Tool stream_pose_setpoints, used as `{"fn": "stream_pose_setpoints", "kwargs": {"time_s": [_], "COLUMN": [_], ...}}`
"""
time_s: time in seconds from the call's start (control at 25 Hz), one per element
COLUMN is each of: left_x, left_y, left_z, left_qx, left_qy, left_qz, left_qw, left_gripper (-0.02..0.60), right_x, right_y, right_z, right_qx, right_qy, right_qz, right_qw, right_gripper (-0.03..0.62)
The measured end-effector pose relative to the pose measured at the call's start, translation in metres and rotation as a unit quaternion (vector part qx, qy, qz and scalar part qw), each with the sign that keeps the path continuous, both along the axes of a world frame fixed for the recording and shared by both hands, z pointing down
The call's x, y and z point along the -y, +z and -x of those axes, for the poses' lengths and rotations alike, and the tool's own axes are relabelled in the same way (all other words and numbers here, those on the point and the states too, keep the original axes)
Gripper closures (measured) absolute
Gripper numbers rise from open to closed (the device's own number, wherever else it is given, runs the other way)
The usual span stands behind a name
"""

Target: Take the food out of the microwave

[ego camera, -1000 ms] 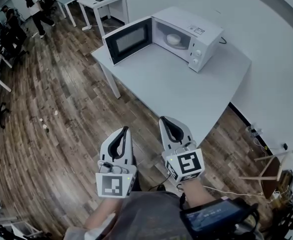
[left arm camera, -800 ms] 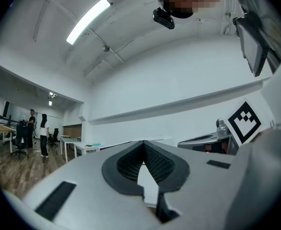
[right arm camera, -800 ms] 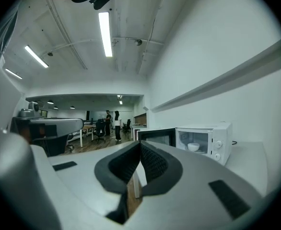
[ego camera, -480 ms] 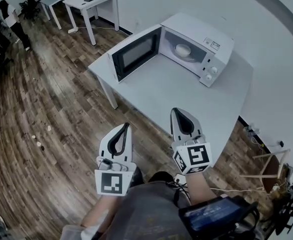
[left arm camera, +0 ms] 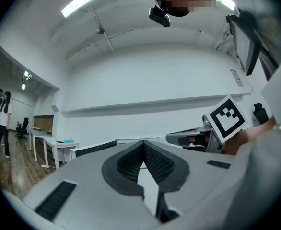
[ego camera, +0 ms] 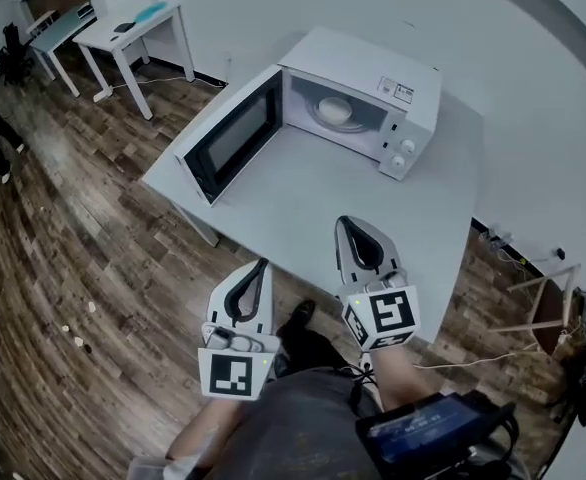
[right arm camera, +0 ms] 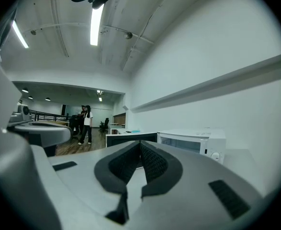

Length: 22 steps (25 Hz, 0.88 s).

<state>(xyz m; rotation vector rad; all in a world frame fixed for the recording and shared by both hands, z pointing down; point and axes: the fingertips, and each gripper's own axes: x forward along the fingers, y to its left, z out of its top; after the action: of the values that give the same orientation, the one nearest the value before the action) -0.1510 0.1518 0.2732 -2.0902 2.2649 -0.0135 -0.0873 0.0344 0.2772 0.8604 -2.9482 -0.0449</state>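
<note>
A white microwave (ego camera: 373, 93) stands on the far part of a white table (ego camera: 303, 198), its dark-windowed door (ego camera: 235, 136) swung wide open to the left. Inside its cavity sits a pale bowl of food (ego camera: 335, 110). My left gripper (ego camera: 262, 263) hangs off the table's near edge, over the wooden floor, jaws shut and empty. My right gripper (ego camera: 346, 220) reaches over the table's near edge, pointing at the microwave, also shut with nothing in it. In the right gripper view the microwave (right arm camera: 193, 140) shows ahead to the right.
Wooden floor (ego camera: 63, 248) lies left of the table. A small white desk (ego camera: 133, 38) stands at the far left by the wall. A stool (ego camera: 548, 303) and cables sit at the right. People stand far off in the room (right arm camera: 85, 123).
Both grippers and the head have advanced toward the table. The right gripper now reaches over its near edge. The microwave looks closer and the view has swung left.
</note>
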Motion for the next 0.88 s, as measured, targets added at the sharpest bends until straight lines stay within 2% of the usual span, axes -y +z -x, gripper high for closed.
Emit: {"fn": "stream_pose_setpoints", "kwargs": {"time_s": [0.44,0.64,0.88], "left_x": [0.126,0.184,0.224], "left_y": [0.007,0.006,0.004], "left_z": [0.027,0.037,0.05], "left_qx": [0.014,0.029,0.039], "left_qy": [0.082,0.103,0.111], "left_qz": [0.027,0.037,0.057], "left_qw": [0.9961,0.9935,0.9914], "left_gripper": [0.575,0.575,0.575], "right_x": [0.12,0.166,0.2], "right_y": [0.017,0.029,0.032], "right_z": [0.011,0.022,0.044], "right_qx": [0.007,0.008,0.01], "right_qy": [0.082,0.09,0.088], "right_qz": [0.021,0.043,0.053], "right_qw": [0.996,0.995,0.995], "right_gripper": [0.585,0.585,0.585]}}
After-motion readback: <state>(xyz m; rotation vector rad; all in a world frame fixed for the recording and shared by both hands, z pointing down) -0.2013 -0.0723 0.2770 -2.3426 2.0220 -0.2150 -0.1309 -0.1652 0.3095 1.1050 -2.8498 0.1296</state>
